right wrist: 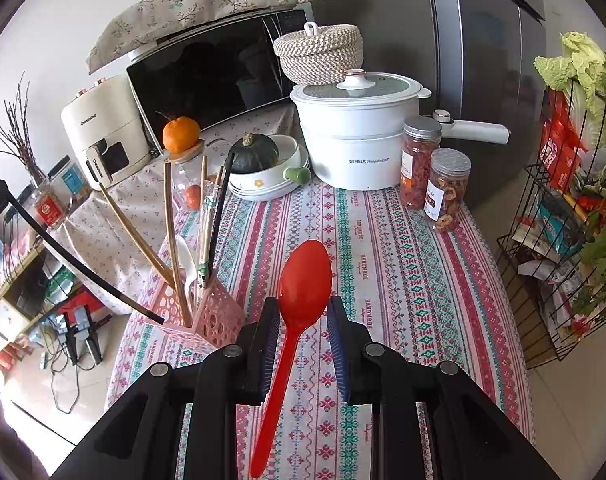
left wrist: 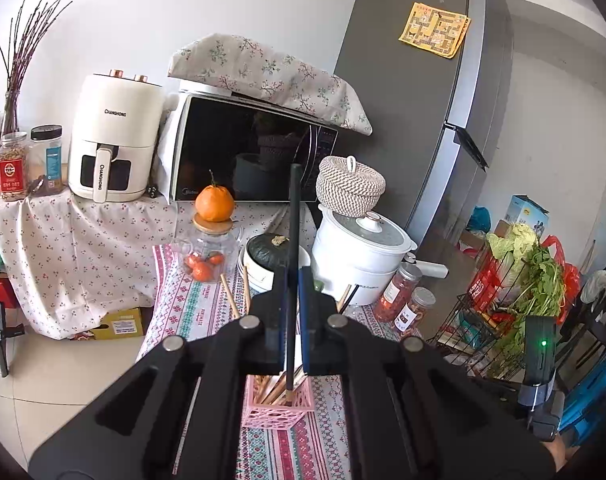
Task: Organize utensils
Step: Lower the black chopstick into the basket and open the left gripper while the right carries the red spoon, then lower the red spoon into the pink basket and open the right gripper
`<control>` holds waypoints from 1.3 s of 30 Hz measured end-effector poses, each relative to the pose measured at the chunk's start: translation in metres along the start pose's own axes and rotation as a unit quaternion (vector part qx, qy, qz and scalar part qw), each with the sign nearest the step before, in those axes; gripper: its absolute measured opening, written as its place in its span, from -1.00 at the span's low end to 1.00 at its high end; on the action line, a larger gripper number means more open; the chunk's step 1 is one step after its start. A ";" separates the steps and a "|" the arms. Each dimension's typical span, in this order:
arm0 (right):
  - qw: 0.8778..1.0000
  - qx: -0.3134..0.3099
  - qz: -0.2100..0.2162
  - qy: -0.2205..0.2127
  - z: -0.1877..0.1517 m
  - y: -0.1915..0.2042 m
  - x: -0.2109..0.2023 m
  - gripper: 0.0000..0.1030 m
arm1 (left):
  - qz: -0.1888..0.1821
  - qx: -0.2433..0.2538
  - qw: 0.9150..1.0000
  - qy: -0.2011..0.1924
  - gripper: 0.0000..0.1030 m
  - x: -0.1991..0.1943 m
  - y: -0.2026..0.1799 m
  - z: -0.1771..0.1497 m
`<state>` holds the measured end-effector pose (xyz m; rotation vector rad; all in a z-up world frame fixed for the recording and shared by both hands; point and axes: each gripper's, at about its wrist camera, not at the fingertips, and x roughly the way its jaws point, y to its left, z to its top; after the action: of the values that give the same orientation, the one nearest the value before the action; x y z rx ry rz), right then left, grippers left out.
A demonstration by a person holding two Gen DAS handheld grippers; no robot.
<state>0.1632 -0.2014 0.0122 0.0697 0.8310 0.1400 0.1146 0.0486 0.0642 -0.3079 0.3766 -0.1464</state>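
Black chopstick upright in clamped left jaws, red spoon bowl-forward between clamped right jaws

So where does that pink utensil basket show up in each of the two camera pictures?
Left wrist view: the pink basket sits bottom centre, just under the left gripper, which is shut on a black chopstick.
Right wrist view: the pink basket is lower left, holding chopsticks and a white spoon.
Shared landmark: the white electric pot at the table's back.
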 end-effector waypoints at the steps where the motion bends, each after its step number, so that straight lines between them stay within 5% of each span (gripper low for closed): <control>1: 1.000 0.000 0.000 0.000 0.000 0.001 0.000 -0.52 | 0.003 -0.001 1.000 0.005 -0.89 0.004 0.001 -0.001; 17: 0.999 -0.005 0.006 -0.034 0.001 0.017 0.001 -0.52 | 0.026 -0.010 0.995 0.091 -0.87 0.059 0.018 -0.022; 22: 0.998 -0.006 0.008 -0.065 0.006 0.028 -0.001 -0.52 | 0.022 -0.007 0.995 0.093 -0.23 0.055 0.017 -0.020; 26: 0.994 -0.003 0.002 -0.107 0.013 0.037 -0.005 -0.52 | 0.023 -0.013 0.993 0.111 0.03 0.048 0.022 -0.023; 31: 0.985 0.015 0.000 -0.170 0.023 0.049 -0.009 -0.52 | 0.045 -0.006 0.987 0.152 0.60 0.043 0.035 -0.035; 39: 0.965 0.013 -0.026 -0.259 0.029 0.076 -0.007 -0.52 | 0.075 0.010 0.974 0.214 0.74 0.046 0.056 -0.059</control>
<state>0.1723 -0.1273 0.0458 0.1035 0.3112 0.0561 0.1390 0.0763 -0.0211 -0.2255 0.8229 -0.0677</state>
